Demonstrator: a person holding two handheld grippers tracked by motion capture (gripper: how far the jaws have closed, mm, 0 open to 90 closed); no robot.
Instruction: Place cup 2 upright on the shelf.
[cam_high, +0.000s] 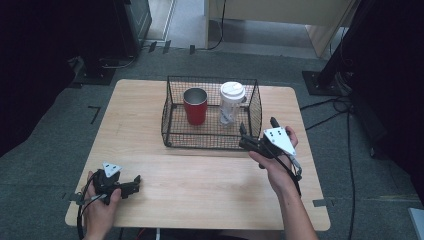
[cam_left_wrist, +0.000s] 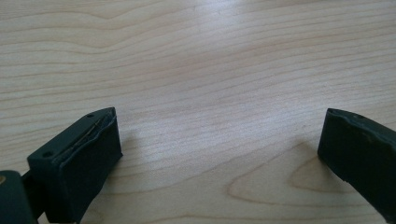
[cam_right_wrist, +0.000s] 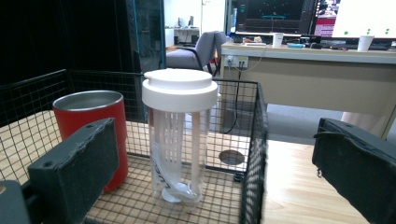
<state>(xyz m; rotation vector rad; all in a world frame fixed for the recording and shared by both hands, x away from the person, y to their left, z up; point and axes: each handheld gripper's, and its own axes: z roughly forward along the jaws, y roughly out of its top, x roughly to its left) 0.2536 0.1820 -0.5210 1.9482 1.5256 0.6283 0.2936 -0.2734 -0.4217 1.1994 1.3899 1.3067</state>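
The right tool (cam_high: 243, 134), jaws wide and empty, is held beside the wire basket (cam_high: 172, 134) at frame centre; probably reaching over its wall for the clear bottle (cam_right_wrist: 180, 140) is needed next

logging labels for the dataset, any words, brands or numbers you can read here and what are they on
Clear bottle in the wire basket: grey lettering runs up its side in the right gripper view, perhaps starting "Lu", too blurred to read for sure.
Red cup: no print visible.
Screens in the background: lit marks, too small to read.
Nothing else readable.
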